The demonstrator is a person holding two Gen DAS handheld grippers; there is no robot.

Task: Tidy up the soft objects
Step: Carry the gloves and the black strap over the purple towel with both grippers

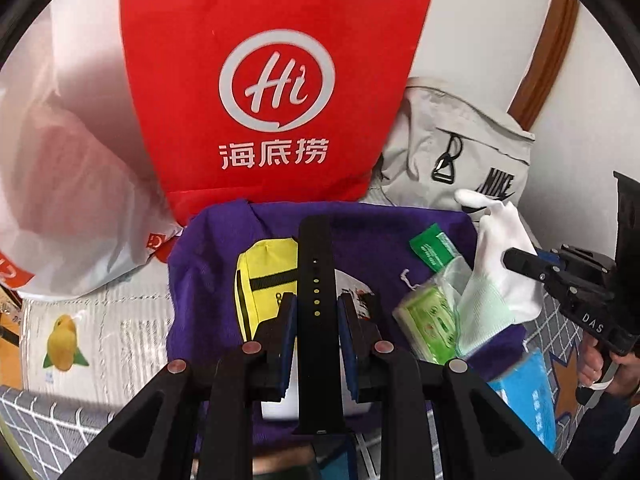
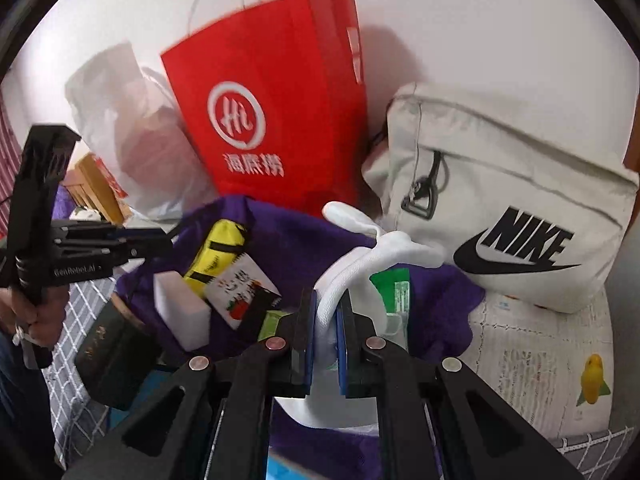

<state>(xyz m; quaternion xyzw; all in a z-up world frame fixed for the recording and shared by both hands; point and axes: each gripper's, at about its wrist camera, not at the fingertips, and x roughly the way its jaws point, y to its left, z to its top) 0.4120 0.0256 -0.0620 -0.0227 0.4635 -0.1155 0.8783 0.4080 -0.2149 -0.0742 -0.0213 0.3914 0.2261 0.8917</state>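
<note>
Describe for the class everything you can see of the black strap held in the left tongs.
The black strap looks like a rubbery watch band: long, flat and matte, with a row of small holes along its middle, some showing yellow. It stands roughly upright in the left wrist view. The left tongs are shut on it, their blue pads pressing both edges partway up. It hangs above the purple cloth, in front of a yellow pouch.

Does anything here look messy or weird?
Yes. The purple cloth is a jumble: a yellow pouch, green packets and a white block lie tilted on it every which way. The left tool pinches a black strap, and the right tool a white glove.
</note>
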